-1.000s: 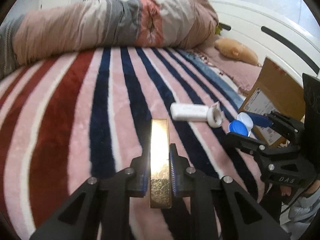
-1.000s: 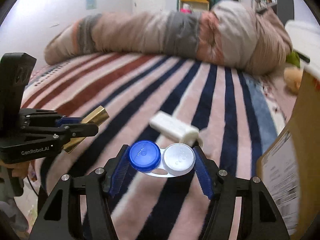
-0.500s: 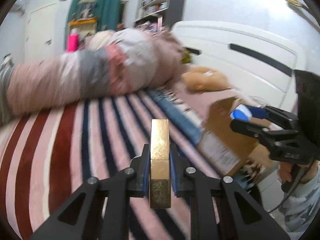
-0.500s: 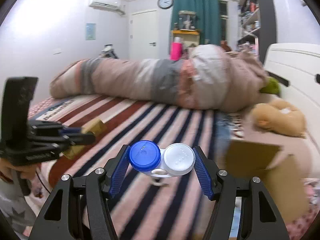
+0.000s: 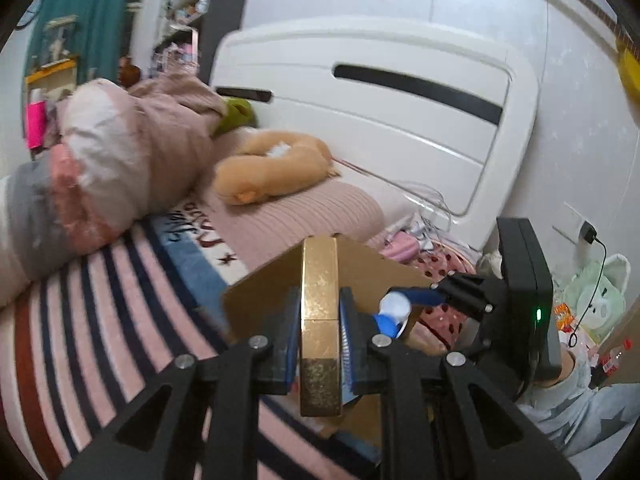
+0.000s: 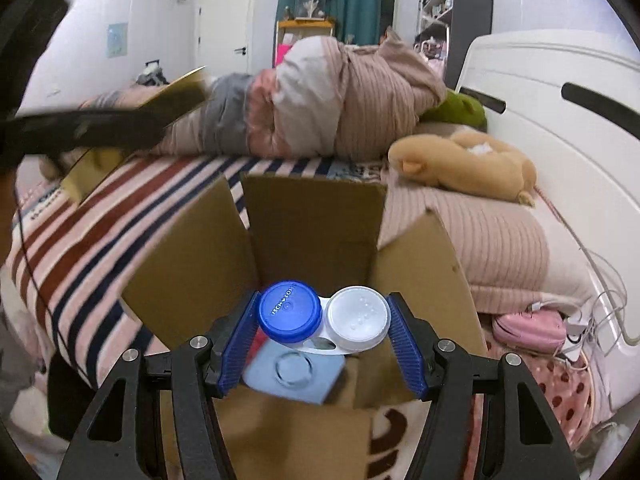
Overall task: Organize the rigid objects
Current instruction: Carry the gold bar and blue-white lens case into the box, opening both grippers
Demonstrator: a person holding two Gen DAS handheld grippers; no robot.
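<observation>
My left gripper (image 5: 320,344) is shut on a long gold box (image 5: 320,320), held upright in front of an open cardboard box (image 5: 260,304). My right gripper (image 6: 324,332) is shut on a contact lens case (image 6: 324,316) with one blue and one white cap, and holds it over the open cardboard box (image 6: 312,220). A light blue square item (image 6: 296,372) lies inside the box below the case. In the left wrist view the right gripper (image 5: 416,308) with the case (image 5: 394,314) is over the box. In the right wrist view the left gripper and gold box (image 6: 176,96) are a blur at upper left.
The cardboard box stands at the bed's edge with its flaps (image 6: 188,264) open. A striped blanket (image 5: 100,300) covers the bed. A rolled duvet (image 6: 320,96), a tan plush toy (image 6: 464,164) and a white headboard (image 5: 360,112) lie behind.
Both grippers have swung from the striped blanket to the cardboard box. The right gripper now holds the lens case over the open box. The left gripper keeps the gold box.
</observation>
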